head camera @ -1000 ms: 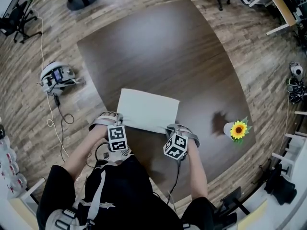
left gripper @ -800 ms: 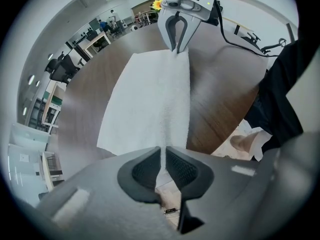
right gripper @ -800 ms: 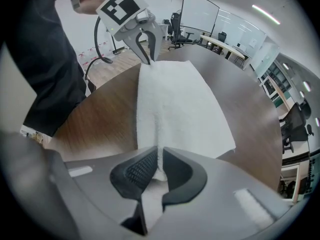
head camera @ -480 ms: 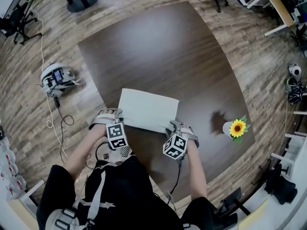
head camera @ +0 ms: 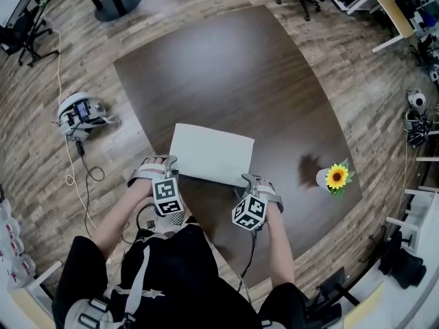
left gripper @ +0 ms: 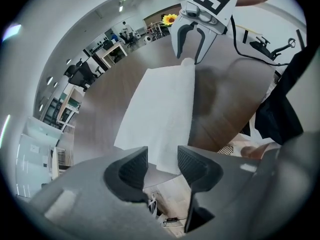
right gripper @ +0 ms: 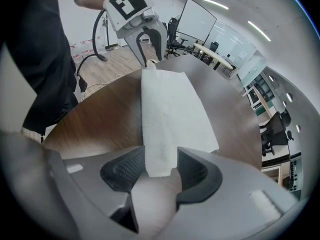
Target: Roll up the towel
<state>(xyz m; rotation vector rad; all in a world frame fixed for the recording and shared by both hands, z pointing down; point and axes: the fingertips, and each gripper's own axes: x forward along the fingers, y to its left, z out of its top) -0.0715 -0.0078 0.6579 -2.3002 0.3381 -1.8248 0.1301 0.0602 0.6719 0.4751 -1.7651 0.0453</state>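
A white towel (head camera: pixel 211 153) lies flat on the dark brown table (head camera: pixel 226 67), near its front edge. My left gripper (head camera: pixel 167 167) stands over the towel's near left corner and my right gripper (head camera: pixel 251 181) over its near right corner, both pointing steeply down. Both pairs of jaws have just been opening. In the left gripper view the towel's (left gripper: pixel 160 109) corner lies between the spread jaws of the left gripper (left gripper: pixel 162 165) without being pressed. In the right gripper view the towel's (right gripper: pixel 170 114) corner likewise sits loose inside the right gripper (right gripper: pixel 159 168).
A sunflower in a small white pot (head camera: pixel 333 178) stands on the table's right side. On the wooden floor at left are a round white device (head camera: pixel 81 108) and a trailing cable. Office chairs and desks ring the room's edges.
Both grippers have opened and let go of the towel's near edge, which now lies flat. The left gripper has lifted slightly; the right has stayed about where it was.
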